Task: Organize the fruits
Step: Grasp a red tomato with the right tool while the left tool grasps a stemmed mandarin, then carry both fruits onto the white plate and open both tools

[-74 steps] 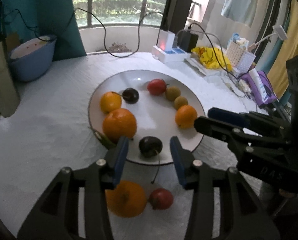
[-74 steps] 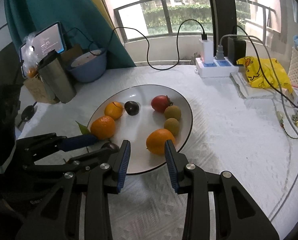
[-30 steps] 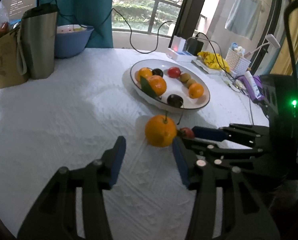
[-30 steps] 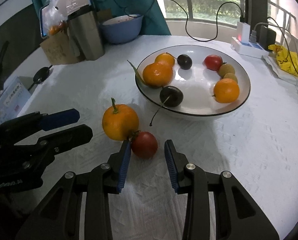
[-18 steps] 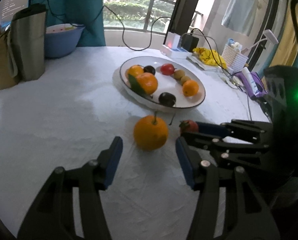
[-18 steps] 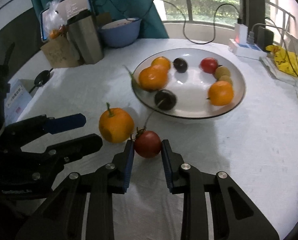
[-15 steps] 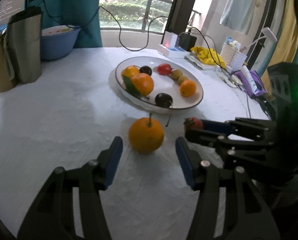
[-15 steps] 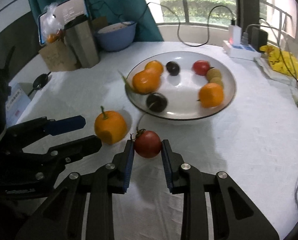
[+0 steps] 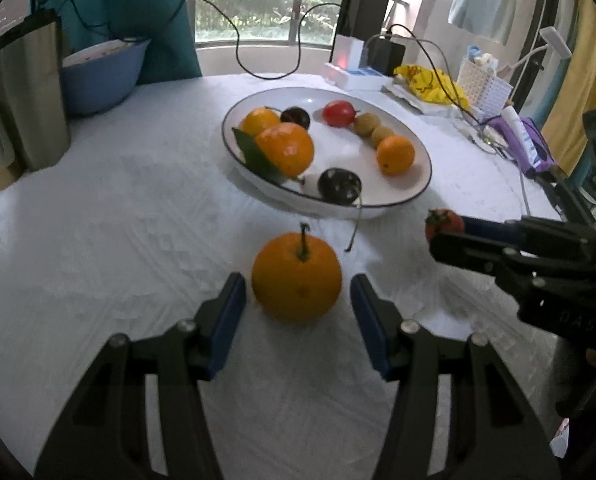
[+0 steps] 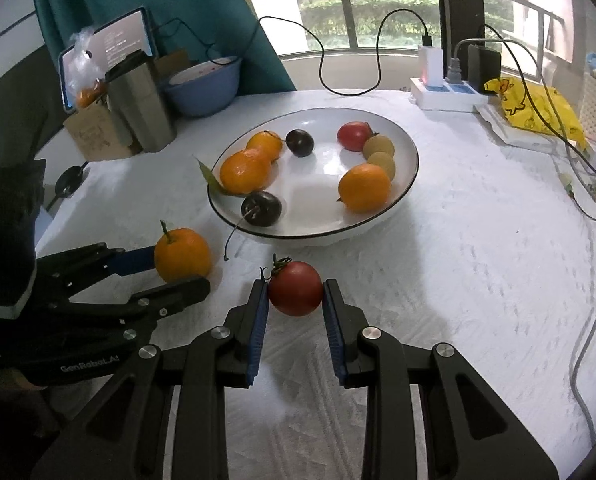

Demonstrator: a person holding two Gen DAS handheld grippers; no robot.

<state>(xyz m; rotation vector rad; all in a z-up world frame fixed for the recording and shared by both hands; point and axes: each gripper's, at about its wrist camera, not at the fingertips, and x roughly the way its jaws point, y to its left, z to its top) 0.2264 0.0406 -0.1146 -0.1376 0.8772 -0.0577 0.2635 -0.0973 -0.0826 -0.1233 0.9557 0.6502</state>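
An orange with a stem [image 9: 296, 277] [image 10: 182, 255] rests on the white tablecloth between the jaws of my left gripper [image 9: 296, 300] [image 10: 166, 272], which are closing; small gaps still show on both sides. My right gripper [image 10: 294, 300] [image 9: 447, 236] is shut on a small red tomato [image 10: 295, 289] [image 9: 443, 222] and holds it just above the cloth, right of the orange. Behind both stands a white plate [image 9: 417, 188] [image 10: 407, 156] with several fruits: oranges, dark plums, a red tomato and small brown fruits.
A steel tumbler [image 9: 30, 96] [image 10: 142, 100] and a blue bowl [image 9: 98, 74] [image 10: 204, 88] stand at the back left. A power strip with cables [image 10: 445, 98], a yellow bag [image 10: 533, 110] and a white basket [image 9: 483, 90] crowd the back right.
My right gripper shut on the tomato and lifted it off the cloth, away from the orange. My left gripper moved in around the orange and its jaws narrowed.
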